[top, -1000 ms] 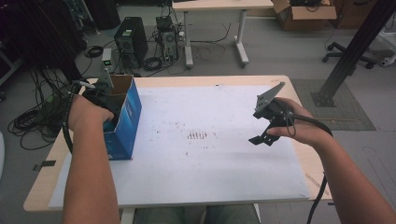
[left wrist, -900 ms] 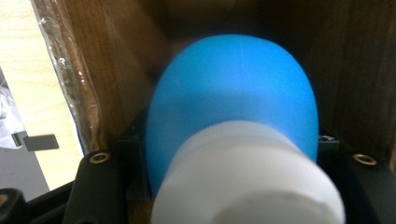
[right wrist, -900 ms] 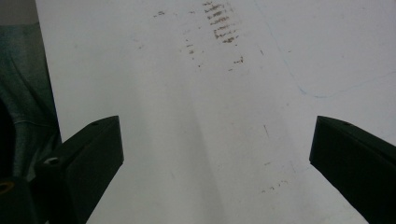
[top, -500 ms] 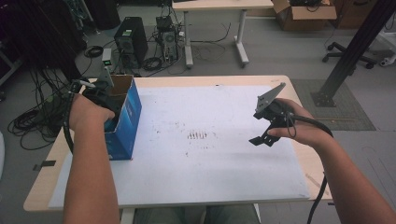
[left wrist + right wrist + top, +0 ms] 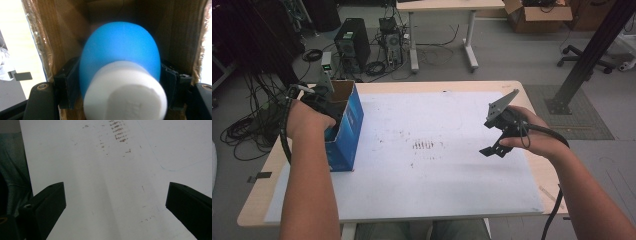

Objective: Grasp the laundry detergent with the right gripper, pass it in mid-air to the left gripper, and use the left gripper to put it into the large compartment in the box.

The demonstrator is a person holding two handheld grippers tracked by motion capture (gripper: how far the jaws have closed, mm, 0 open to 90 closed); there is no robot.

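— Jaws of the left gripper, how did they stand?
— They had just been opening, inside the blue box at the desk's left edge. A blue ball with a white cap sat between them; whether the pads still pressed its sides, I could not tell.
— And where was that ball?
— Down inside the box, against brown cardboard walls, seen from the left gripper view.
— What of the right gripper?
— It hung over the white sheet, well apart from the box, jaws wide and holding nothing, with rusty marks on the sheet beyond them.
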